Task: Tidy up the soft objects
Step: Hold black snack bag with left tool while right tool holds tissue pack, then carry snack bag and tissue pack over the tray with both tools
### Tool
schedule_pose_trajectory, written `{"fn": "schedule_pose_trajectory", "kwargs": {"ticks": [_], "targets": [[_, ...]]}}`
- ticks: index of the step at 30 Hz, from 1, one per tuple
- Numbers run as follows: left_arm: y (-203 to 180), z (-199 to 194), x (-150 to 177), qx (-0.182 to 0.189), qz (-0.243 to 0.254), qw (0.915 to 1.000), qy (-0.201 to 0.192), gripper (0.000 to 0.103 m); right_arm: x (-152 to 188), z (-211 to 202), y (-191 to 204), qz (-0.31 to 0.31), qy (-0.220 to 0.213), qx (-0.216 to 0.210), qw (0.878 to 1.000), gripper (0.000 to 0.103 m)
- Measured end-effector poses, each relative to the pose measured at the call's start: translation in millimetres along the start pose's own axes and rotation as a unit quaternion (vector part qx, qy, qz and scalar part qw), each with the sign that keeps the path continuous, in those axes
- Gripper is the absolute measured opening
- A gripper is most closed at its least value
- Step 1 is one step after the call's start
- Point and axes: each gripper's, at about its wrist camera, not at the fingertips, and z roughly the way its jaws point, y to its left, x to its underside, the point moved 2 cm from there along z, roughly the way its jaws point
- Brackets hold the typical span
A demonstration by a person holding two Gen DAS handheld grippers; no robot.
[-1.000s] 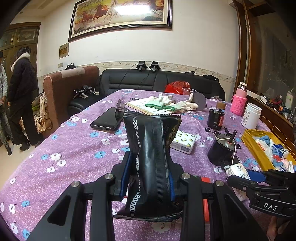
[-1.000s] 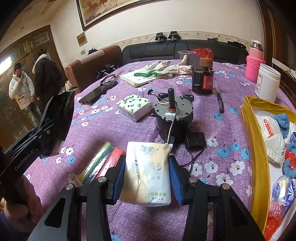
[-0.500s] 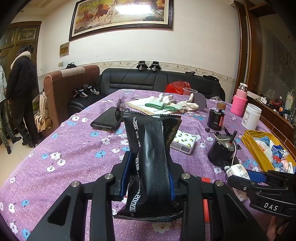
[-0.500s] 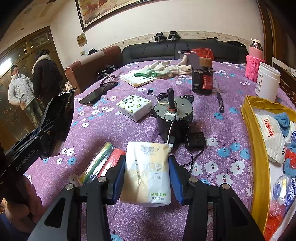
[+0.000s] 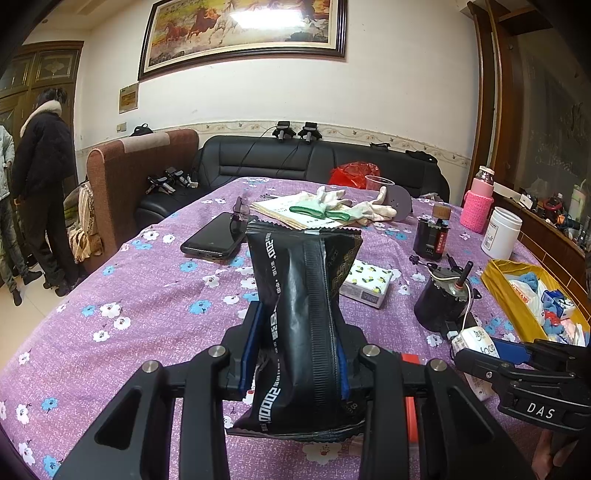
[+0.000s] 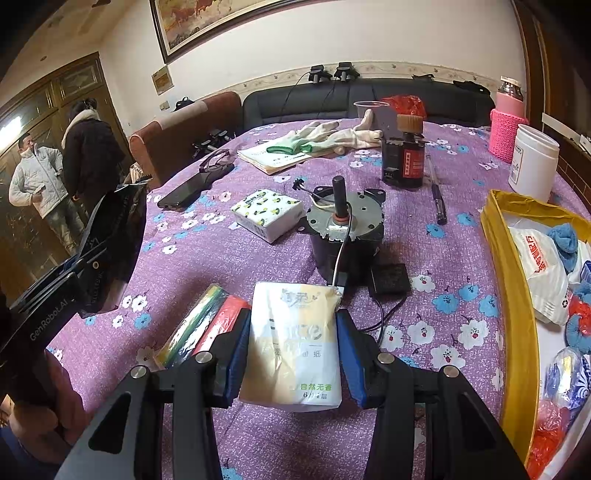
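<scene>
Across the purple flowered tablecloth (image 6: 236, 258) we see a phone (image 5: 214, 238), a small tissue pack (image 6: 267, 214), a grey motor (image 6: 345, 236), white gloves on a booklet (image 5: 334, 206) and a white jar (image 6: 532, 162), with a yellow tray (image 6: 496, 236) of soft bits at the right edge. Beyond the table we've got a black sofa (image 5: 314, 162), a framed horse painting (image 5: 243, 33) and two people standing by the wooden doors at left. Our left gripper (image 5: 295, 347) is narrowly parted and pinching a black crinkly pouch (image 5: 299, 295), held upright above the cloth. Our right gripper (image 6: 293, 354) stands wider, its blue pads pressed on both sides of a white tissue packet (image 6: 295, 343), just in front of the motor, with red and green packets (image 6: 207, 325) lying beside it.
</scene>
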Motion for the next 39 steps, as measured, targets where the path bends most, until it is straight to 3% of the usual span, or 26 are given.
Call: {"fn": "schedule_pose_trajectory", "kwargs": {"ticks": [29,39], "targets": [[0.7,-2.3,0.9,-0.003,-0.006,1.0000,-0.004,0.032,-2.6,-4.4,-3.2,0.006,-0.012,0.002,1.000,0.049],[-8.1,-19.0,0.9,0.007,-0.006,1.0000,0.000,0.032,-11.1,-19.5,-19.1,0.033,-0.037,0.003,0.999,0.049]]}}
